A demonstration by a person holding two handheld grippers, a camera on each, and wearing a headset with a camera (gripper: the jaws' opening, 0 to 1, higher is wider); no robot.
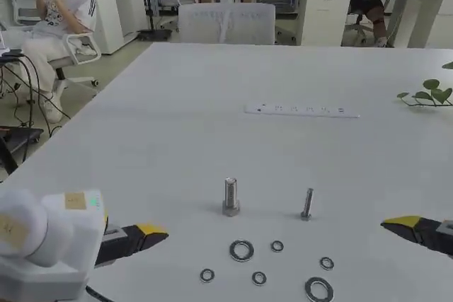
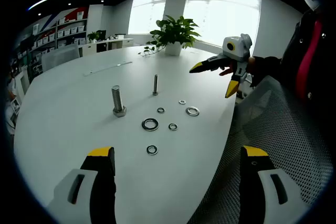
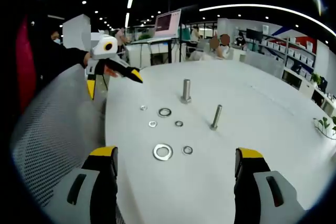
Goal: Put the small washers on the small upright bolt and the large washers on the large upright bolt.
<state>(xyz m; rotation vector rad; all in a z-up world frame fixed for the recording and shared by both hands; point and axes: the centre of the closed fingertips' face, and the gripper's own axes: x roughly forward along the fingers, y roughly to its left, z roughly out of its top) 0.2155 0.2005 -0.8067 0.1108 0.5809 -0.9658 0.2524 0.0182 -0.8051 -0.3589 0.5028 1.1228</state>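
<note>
Steel on white: six washers lie flat on the bench (image 1: 177, 139), all on the person's side of the large bolt (image 1: 231, 197); none is on a bolt yet. Small bolt (image 1: 307, 204) stands upright, right of the large bolt. One large washer (image 1: 241, 250) lies just in front of the large bolt. The other large washer (image 1: 319, 289) lies further right and nearer the person. Small washers (image 1: 277, 246) are scattered around them.

Left hand-held gripper (image 2: 177, 151) and right hand-held gripper (image 3: 176, 153) are both empty, jaws wide apart, flanking the large bolt, short of the washers.

Judgement: thin rings will likely skid on this top. Come down steeply, pinch across the rim, lift level, and centre the hole over the bolt tip before letting go.

Bench is smooth matt white, with a flush socket strip (image 1: 302, 109) beyond the large bolt and a plant (image 1: 428, 93) far right. Open office behind: chair (image 1: 226, 22), seated person (image 1: 60, 12) far left.
</note>
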